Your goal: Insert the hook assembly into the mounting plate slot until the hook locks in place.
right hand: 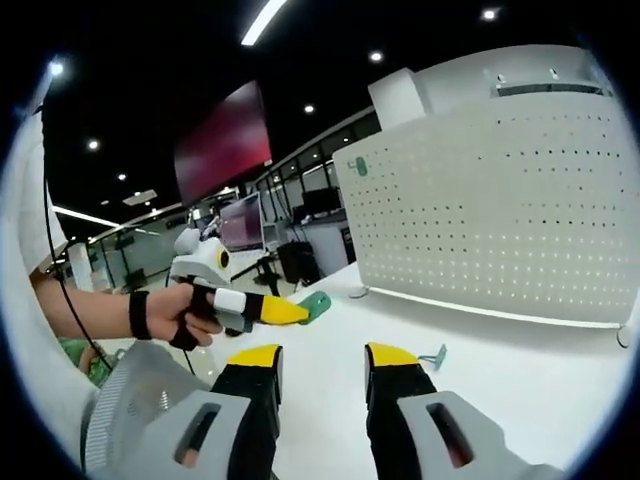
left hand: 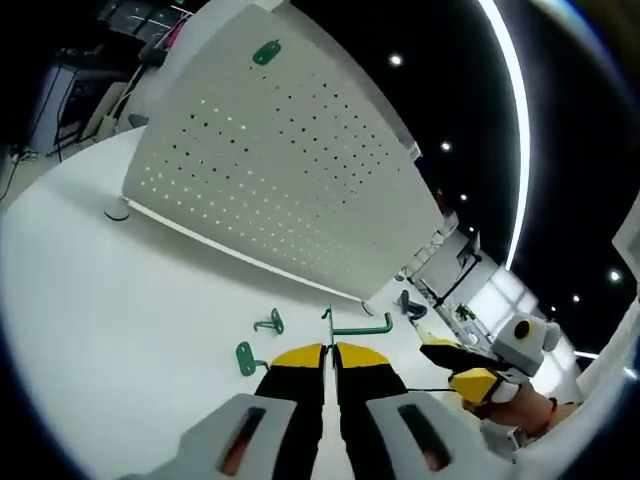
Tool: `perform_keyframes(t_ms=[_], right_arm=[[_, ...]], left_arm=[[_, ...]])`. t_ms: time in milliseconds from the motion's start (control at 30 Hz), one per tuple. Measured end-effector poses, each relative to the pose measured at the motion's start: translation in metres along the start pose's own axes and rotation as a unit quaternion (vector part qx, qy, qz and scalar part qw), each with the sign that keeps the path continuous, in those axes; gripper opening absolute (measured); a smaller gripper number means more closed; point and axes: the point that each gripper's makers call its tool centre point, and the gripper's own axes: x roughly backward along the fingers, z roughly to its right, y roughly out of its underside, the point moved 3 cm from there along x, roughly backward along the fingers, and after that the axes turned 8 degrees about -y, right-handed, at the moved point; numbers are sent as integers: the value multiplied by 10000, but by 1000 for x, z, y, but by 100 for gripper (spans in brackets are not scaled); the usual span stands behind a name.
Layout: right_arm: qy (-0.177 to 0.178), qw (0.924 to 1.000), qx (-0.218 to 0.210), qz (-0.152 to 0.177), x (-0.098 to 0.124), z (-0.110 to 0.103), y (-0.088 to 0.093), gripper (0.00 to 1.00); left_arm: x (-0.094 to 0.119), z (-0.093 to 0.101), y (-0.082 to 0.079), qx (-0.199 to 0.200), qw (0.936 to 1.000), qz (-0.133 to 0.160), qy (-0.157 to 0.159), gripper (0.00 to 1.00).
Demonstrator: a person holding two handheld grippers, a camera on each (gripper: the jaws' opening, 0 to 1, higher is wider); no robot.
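The left gripper (left hand: 330, 352) pinches a green hook (left hand: 358, 327), light and stiff, by its stem. The right gripper (right hand: 322, 362) gapes empty before the pegboard (right hand: 500, 200).

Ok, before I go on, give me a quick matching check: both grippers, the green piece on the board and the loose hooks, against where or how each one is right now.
Things:
1. left gripper
2. right gripper
3. green mount
4. loose hooks

States:
A. open, nothing between the jaws
B. lying on the white table in front of the panel
C. shut on a green hook
D. fixed high on the perforated panel

Pairs: 1-C, 2-A, 3-D, 4-B
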Motion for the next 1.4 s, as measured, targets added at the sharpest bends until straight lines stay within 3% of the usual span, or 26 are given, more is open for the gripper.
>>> perform_keyframes(t_ms=[267,533,700,800,1100,1400], right_arm=[[11,9992,-250,311,-1,-4,-7,28],[-40,9982,-368,462,-2,-8,-9,24],[-95,9967,-512,617,-3,-9,-14,22],[-273,9926,-726,932,-4,-13,-23,20],[-576,9907,-808,935,-15,-21,-29,15],[-866,9859,-998,1022,-16,-31,-32,11]], left_arm=[[6,25,3,291,9983,-16,509,3],[10,41,7,435,9960,-3,787,3],[18,57,4,928,9884,87,1199,3],[21,59,4,897,9885,149,1212,3],[31,67,5,1147,9830,234,1413,3],[33,76,13,1251,9786,2,1635,3]])
